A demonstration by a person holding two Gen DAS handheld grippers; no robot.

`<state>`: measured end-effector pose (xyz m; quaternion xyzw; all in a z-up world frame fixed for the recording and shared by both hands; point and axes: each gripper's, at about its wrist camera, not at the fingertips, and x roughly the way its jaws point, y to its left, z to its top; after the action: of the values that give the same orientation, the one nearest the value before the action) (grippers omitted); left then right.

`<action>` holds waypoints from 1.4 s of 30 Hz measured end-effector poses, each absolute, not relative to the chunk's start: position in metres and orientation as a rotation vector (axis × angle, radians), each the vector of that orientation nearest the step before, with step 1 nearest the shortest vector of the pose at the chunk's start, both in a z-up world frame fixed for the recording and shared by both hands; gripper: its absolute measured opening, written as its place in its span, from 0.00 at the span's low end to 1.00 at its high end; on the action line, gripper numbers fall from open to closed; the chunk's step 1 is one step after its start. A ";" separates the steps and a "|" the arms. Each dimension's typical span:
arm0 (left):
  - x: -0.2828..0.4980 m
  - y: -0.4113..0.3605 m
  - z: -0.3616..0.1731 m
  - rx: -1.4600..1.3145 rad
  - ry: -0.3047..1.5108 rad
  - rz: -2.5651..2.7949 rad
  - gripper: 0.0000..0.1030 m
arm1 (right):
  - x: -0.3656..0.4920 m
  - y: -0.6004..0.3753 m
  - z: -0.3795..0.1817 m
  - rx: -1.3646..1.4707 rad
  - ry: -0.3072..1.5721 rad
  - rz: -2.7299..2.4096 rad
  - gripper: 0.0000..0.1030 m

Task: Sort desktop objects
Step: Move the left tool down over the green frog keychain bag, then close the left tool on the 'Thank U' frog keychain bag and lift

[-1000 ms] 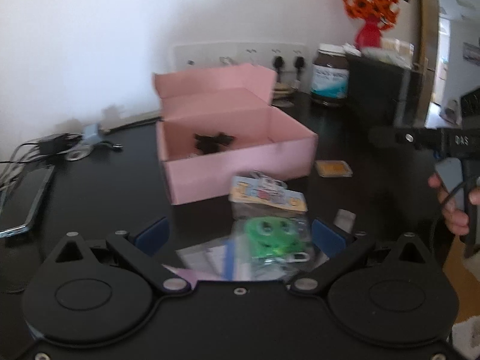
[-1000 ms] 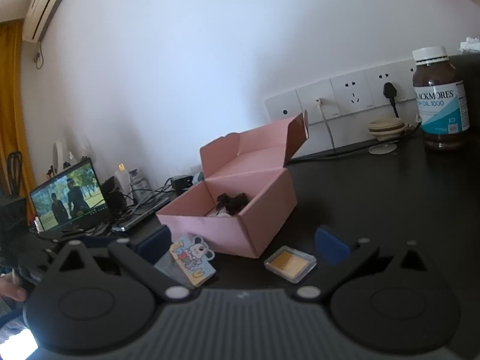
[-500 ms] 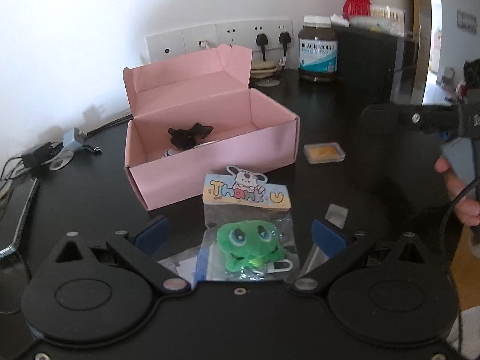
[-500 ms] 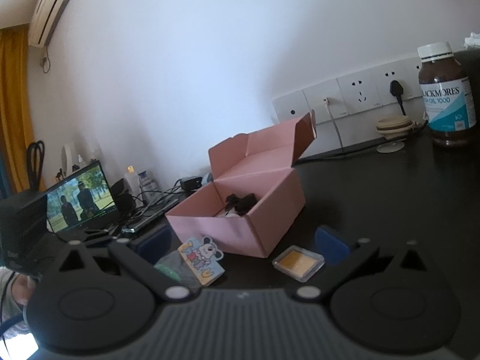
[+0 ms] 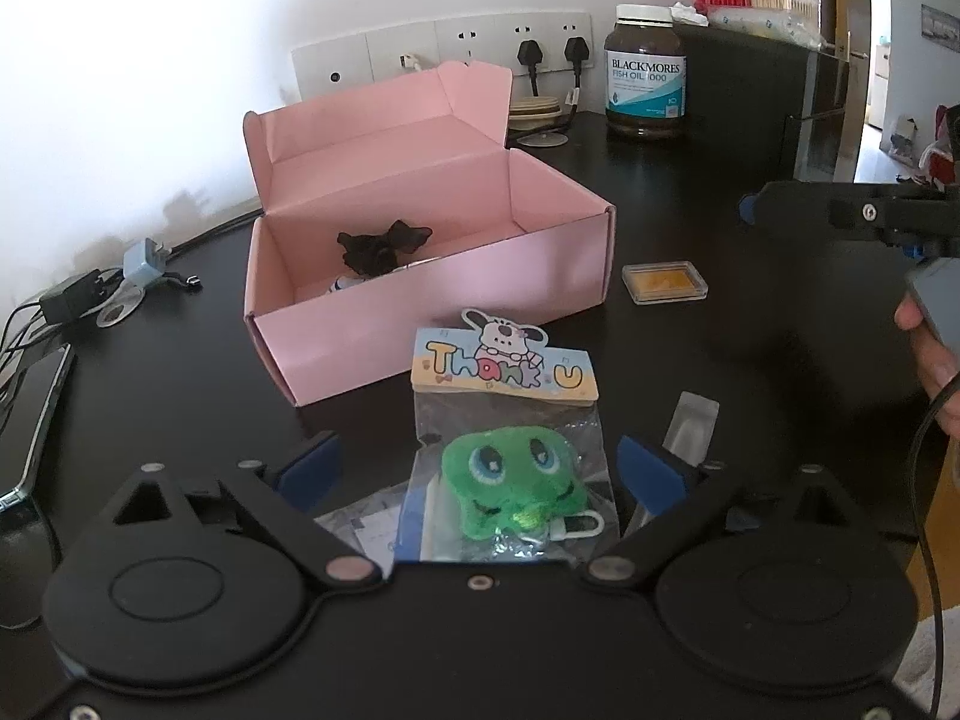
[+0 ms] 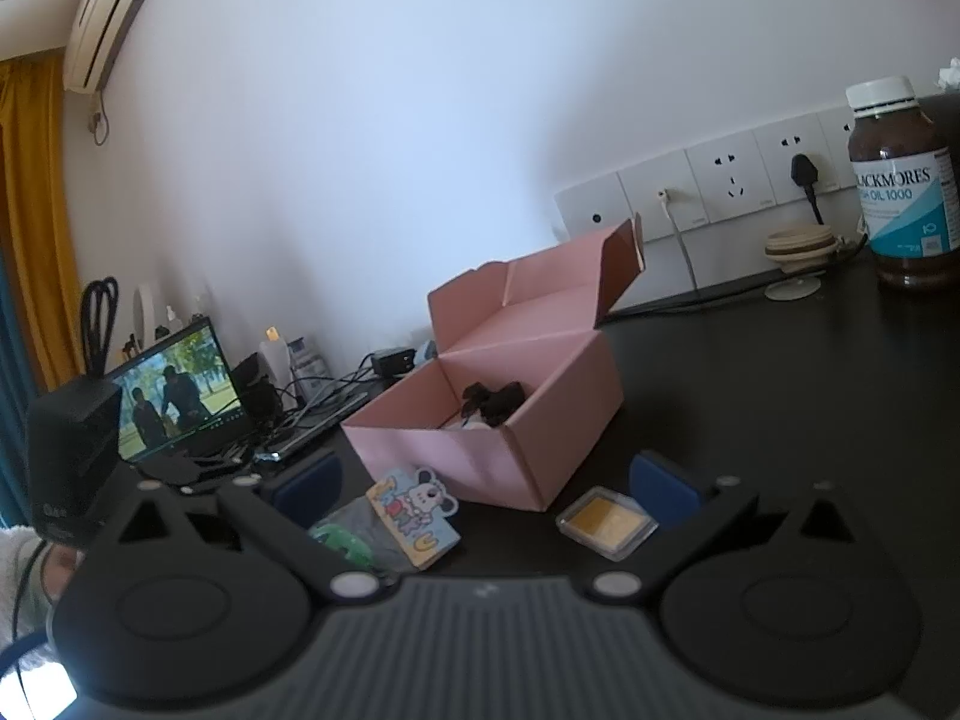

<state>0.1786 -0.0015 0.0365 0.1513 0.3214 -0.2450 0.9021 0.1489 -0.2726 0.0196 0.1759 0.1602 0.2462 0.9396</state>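
An open pink box stands mid-table with a black item inside. In front of it lies a green frog plush in a clear bag with a "Thank U" card. My left gripper is open, its fingers either side of the bag and apart from it. A small clear case with a yellow insert lies right of the box. My right gripper is open and empty, low over the table, facing the box, the card and the case.
A fish oil bottle and wall sockets stand behind the box. Chargers and cables and a phone lie at the left. A laptop plays video. A hand holds the right tool.
My left gripper has risen and tilted down, so the frog bag now shows fully between its fingers. The right gripper has shifted only slightly. Both stay open.
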 end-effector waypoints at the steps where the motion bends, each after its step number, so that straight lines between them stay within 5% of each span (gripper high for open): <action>1: 0.179 -0.001 0.036 0.315 0.665 -0.505 0.96 | 0.148 -0.272 0.020 0.357 0.322 0.498 0.99; 7: 0.181 0.000 0.033 0.339 0.661 -0.501 0.95 | 0.148 -0.272 0.020 0.353 0.317 0.498 0.99; 12: 0.182 0.002 0.032 0.317 0.664 -0.508 0.74 | 0.149 -0.272 0.020 0.357 0.318 0.495 0.99; 29: 0.161 0.005 0.034 0.310 0.518 -0.514 0.40 | 0.149 -0.273 0.019 0.369 0.323 0.494 0.99; 42: 0.143 0.010 0.044 0.295 0.426 -0.525 0.34 | 0.151 -0.276 0.018 0.390 0.327 0.483 0.99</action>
<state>0.1432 0.0099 0.0443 0.1443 0.2083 -0.2568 0.9327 0.1509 -0.2756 0.0178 0.1911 0.1600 0.2367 0.9391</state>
